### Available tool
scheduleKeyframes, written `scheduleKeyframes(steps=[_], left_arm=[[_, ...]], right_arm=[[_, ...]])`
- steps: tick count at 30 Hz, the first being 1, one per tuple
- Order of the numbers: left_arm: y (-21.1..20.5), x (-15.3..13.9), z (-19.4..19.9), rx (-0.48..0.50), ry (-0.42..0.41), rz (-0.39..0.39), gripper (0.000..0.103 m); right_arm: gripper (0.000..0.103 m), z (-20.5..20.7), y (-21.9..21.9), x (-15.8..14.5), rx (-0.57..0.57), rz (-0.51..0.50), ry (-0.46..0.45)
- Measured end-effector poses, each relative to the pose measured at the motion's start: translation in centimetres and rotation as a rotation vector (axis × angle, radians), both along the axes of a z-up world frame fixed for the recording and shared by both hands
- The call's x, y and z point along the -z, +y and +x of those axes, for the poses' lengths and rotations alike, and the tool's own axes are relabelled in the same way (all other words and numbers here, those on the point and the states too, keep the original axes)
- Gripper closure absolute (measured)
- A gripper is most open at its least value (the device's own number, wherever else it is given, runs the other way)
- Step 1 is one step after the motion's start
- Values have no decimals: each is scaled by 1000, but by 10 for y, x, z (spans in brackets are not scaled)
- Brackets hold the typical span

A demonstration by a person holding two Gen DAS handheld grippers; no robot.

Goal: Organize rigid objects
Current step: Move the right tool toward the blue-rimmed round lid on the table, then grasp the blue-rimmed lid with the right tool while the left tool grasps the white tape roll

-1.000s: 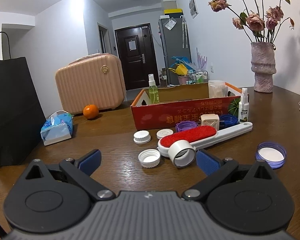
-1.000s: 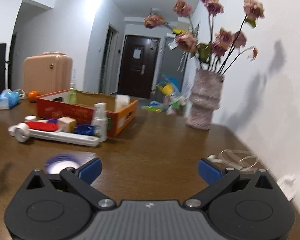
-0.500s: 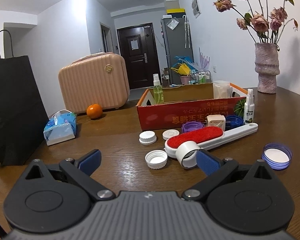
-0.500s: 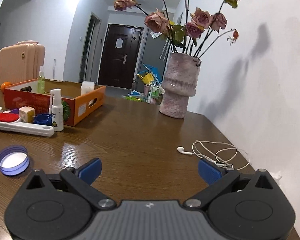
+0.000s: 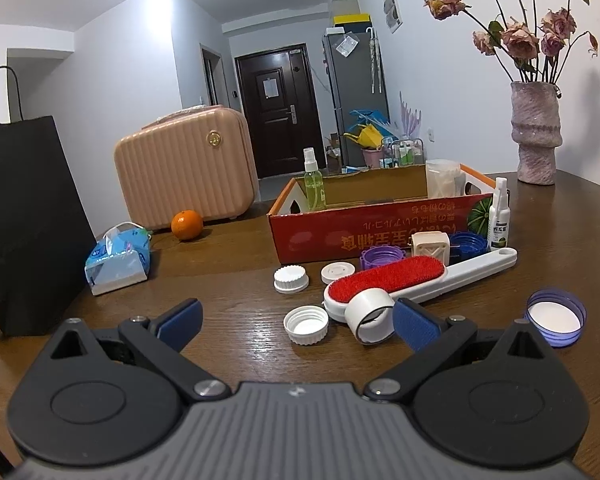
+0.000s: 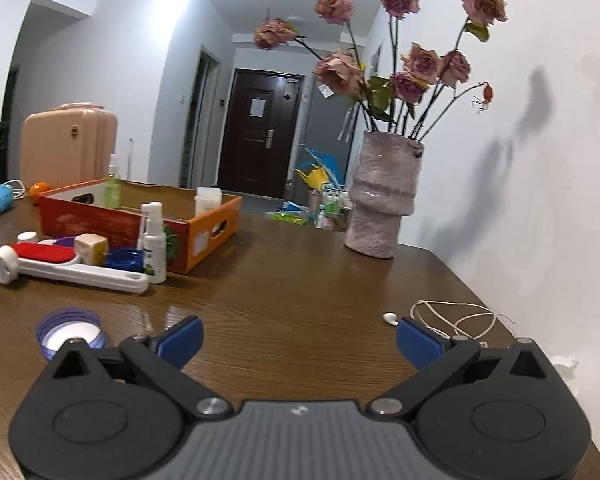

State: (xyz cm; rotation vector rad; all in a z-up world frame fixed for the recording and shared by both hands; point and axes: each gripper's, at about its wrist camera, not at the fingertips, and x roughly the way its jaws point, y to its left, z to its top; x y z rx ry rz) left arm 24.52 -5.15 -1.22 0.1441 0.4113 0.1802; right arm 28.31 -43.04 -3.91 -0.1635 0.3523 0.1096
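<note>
**Both grippers empty; right one swung back toward the clutter**

My left gripper (image 5: 296, 322) is spread wide with nothing between its blue pads (image 5: 414, 326). The white cap (image 5: 306, 325) lies just ahead between them, with the tape ring (image 5: 370, 316) beside my right pad. This view has barely shifted over the last second. My right gripper (image 6: 298, 336) is equally wide and empty over bare wood. It has panned left since half a second ago, and the purple lid (image 6: 69, 332) now sits just off its left pad. I judge no pick has begun and that lid or the white cap is the likely first target.

Outward, the lint brush (image 5: 416, 280) lies across the middle, with small caps and a spray bottle (image 5: 499, 220) crowded against the red box (image 5: 376, 228). The box has open room inside, though its near wall hides most of the floor. The earphone cable (image 6: 452, 318) lies close to my right pad, a snag risk. The table edge (image 6: 500, 304) runs near on the right.
</note>
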Motion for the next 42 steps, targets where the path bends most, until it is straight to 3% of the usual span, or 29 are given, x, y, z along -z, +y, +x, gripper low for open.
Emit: scheduleKeyframes(steps=[12, 18, 29, 36, 39, 42], left_arm=[[-1, 5, 5, 2, 17, 5, 0], [-6, 4, 7, 11, 13, 9, 0], [-4, 6, 8, 7, 21, 11, 0], [-5, 11, 21, 15, 42, -37, 0], [-3, 18, 29, 36, 75, -74, 0], [2, 23, 38, 46, 90, -98, 0]], right_arm=[[0, 18, -24, 13, 40, -5, 47], [0, 6, -18, 2, 40, 15, -8], [0, 7, -20, -2, 53, 18, 2], [0, -8, 26, -8, -100, 108, 25], [2, -4, 50, -3, -191, 183, 102], [5, 3, 78, 5, -268, 170, 156]])
